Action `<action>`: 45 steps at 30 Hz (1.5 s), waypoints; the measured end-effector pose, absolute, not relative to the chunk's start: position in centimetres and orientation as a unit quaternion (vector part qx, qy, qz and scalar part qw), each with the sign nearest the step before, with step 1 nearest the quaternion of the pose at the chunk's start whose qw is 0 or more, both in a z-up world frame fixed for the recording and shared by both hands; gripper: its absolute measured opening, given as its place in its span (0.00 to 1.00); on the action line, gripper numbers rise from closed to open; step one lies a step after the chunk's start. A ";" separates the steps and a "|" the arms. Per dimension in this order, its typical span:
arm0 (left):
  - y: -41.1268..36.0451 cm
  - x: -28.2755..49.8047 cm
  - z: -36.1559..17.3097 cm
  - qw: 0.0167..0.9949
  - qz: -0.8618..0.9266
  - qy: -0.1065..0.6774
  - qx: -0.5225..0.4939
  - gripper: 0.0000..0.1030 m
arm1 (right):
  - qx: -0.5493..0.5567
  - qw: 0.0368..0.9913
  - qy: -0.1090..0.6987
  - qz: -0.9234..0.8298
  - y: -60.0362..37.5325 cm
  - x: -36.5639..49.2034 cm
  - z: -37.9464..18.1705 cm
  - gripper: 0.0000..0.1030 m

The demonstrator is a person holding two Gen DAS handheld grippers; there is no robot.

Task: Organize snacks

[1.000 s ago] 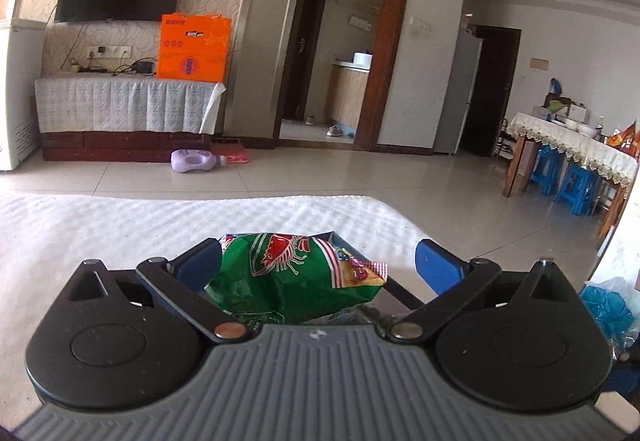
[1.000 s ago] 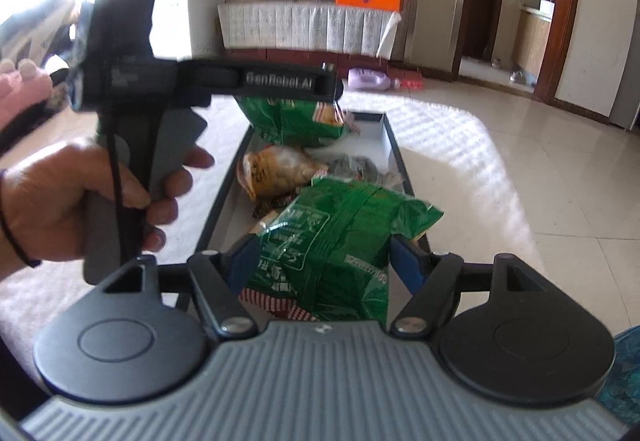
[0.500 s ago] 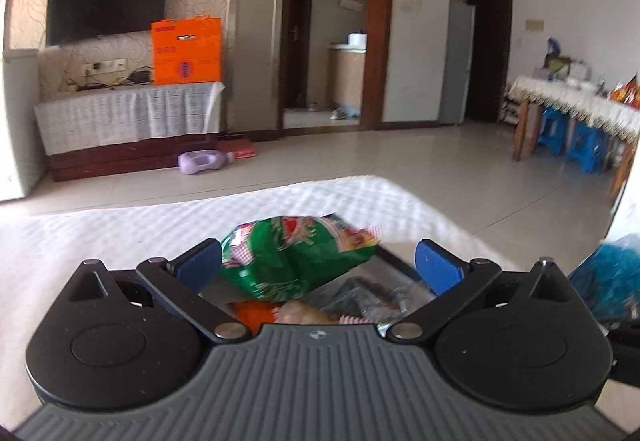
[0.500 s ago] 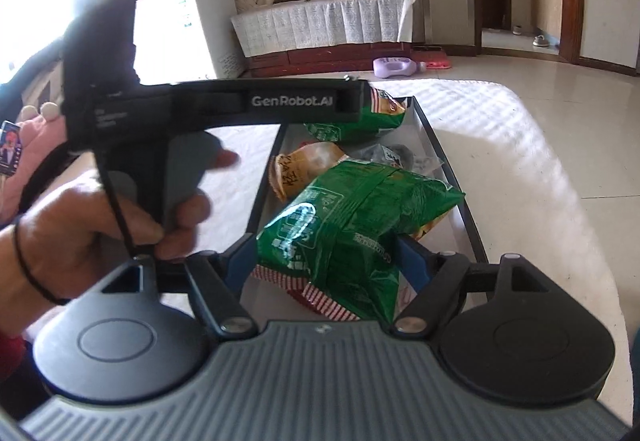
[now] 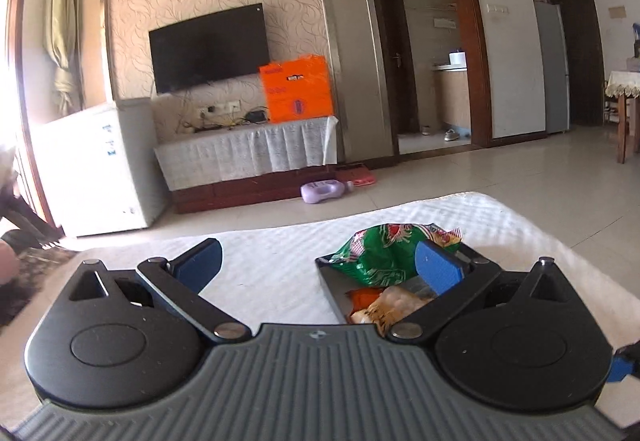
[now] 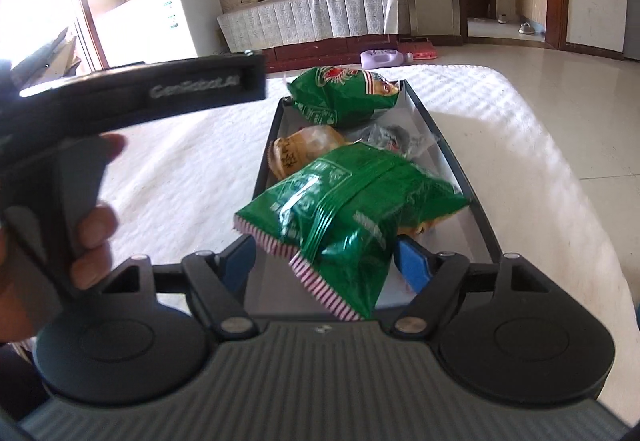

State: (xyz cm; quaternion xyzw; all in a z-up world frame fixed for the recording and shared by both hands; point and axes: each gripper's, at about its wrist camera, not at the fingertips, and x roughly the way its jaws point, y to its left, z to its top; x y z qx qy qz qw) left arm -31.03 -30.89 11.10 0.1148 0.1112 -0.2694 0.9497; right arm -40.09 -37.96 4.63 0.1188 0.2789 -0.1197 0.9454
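- The right gripper (image 6: 326, 259) is hovering over the near end of the long dark tray (image 6: 456, 165), its blue fingers (image 6: 412, 265) standing wide apart.
- A green snack bag (image 6: 344, 213) is sitting between those fingers, tilted, its striped edge hanging toward the camera; whether the pads are touching it, I cannot tell.
- A second green bag (image 6: 340, 97) is lying at the far end of the tray, leaning over the rim.
- Between the two bags a tan packet (image 6: 304, 149) is resting by the left wall, and a clear wrapper (image 6: 396, 137) is lying just beside it.
- The tray is sitting on a worktop covered by a white cloth (image 6: 180, 161).
- The left gripper (image 5: 318, 261) is hanging above the cloth, to the left of the tray, fingers (image 5: 198, 261) spread wide with nothing between them.
- In the right wrist view, a person's hand (image 6: 90, 237) is wrapping the handle of that left gripper.
- Beyond, a purple bottle (image 5: 324, 191) is lying on the floor.
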 end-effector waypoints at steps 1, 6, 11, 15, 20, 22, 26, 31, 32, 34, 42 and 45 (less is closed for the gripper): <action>-30.1 -31.7 11.3 0.949 -0.273 0.114 0.109 1.00 | 0.122 0.947 0.274 -0.118 -37.7 -40.6 4.7 0.75; -26.7 -34.3 12.7 0.945 -0.287 0.140 0.076 1.00 | 0.144 0.947 0.256 -0.129 -35.7 -44.7 4.9 0.75; -24.6 -36.9 13.3 0.936 -0.306 0.157 0.067 1.00 | 0.155 0.951 0.225 -0.141 -32.9 -48.9 6.7 0.81; -23.2 -39.0 13.3 0.929 -0.320 0.177 0.066 1.00 | 0.151 0.939 0.265 -0.159 -31.8 -50.8 6.2 0.81; -21.8 -41.3 13.0 0.917 -0.342 0.195 0.070 1.00 | 0.134 0.927 0.304 -0.174 -30.8 -52.1 4.6 0.81; -21.6 -42.3 12.6 0.912 -0.351 0.198 0.079 1.00 | 0.130 0.924 0.313 -0.176 -30.6 -52.1 4.2 0.81; -21.3 -43.6 12.2 0.903 -0.367 0.206 0.086 1.00 | 0.115 0.918 0.330 -0.188 -30.5 -51.3 3.6 0.81; -21.2 -43.8 11.8 0.902 -0.368 0.207 0.089 1.00 | 0.115 0.916 0.338 -0.181 -30.5 -50.9 3.2 0.81; -21.2 -43.8 11.8 0.902 -0.368 0.207 0.089 1.00 | 0.115 0.916 0.338 -0.182 -30.5 -51.0 3.2 0.81; -21.2 -43.8 11.7 0.902 -0.367 0.209 0.088 1.00 | 0.115 0.916 0.340 -0.181 -30.5 -50.9 3.2 0.81; -21.5 -43.4 11.7 0.900 -0.368 0.211 0.098 1.00 | 0.116 0.914 0.346 -0.178 -30.5 -50.7 3.0 0.81; -21.7 -43.3 11.8 0.899 -0.369 0.212 0.099 1.00 | 0.117 0.913 0.348 -0.176 -30.6 -50.7 3.0 0.81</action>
